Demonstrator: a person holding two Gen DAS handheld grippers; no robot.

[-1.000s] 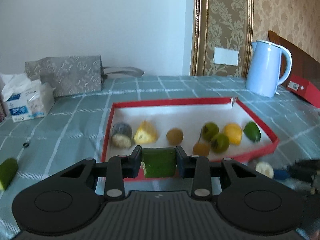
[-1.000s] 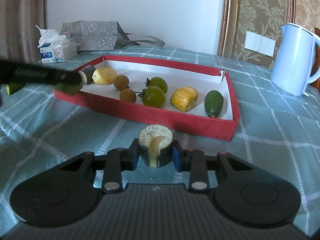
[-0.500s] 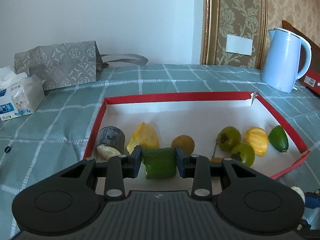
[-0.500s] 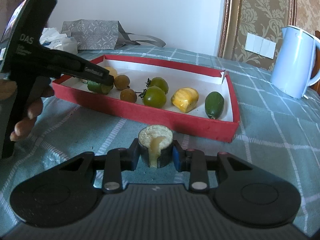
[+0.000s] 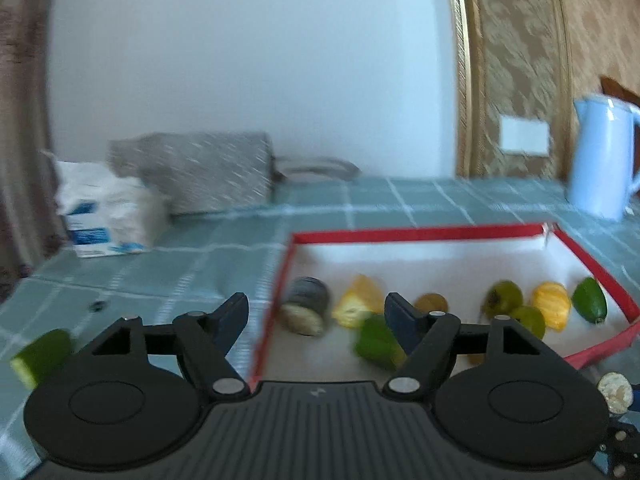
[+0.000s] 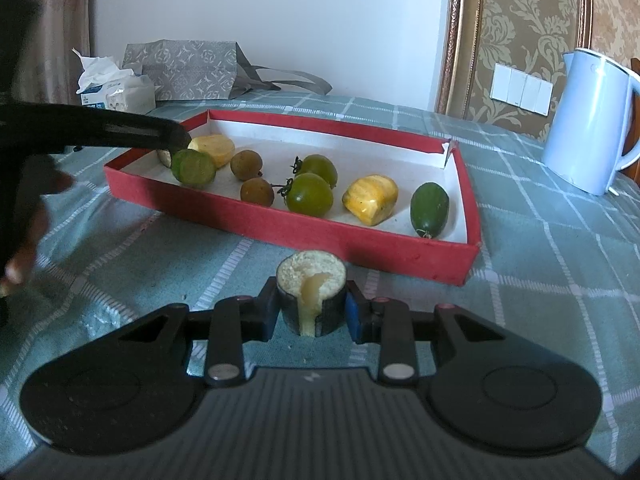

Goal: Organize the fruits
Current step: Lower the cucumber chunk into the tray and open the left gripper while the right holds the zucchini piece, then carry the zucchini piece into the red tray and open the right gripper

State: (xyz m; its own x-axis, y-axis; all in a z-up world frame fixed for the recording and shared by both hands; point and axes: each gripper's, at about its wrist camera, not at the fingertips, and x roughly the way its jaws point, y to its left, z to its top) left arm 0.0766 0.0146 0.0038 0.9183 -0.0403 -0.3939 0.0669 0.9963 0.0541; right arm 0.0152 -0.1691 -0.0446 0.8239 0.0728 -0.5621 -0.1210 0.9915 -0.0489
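Opening up over the left end of the red tray (image 6: 280, 228): left gripper (image 5: 316, 320), jaws spreading, nothing pressed between them, green cut piece (image 6: 193, 167) loose inside the tray beside the yellow chunk (image 6: 214, 149). Further right, clamped tight on a dark-skinned, pale-fleshed fruit piece (image 6: 312, 292): right gripper (image 6: 312, 316), just in front of the tray's near wall.

Left tool (image 5: 316, 320) opening, right tool (image 6: 312, 312) clamped

Left wrist view smeared — green fruit piece (image 5: 376, 342) blurred, kettle (image 5: 600, 160) edge-cropped.
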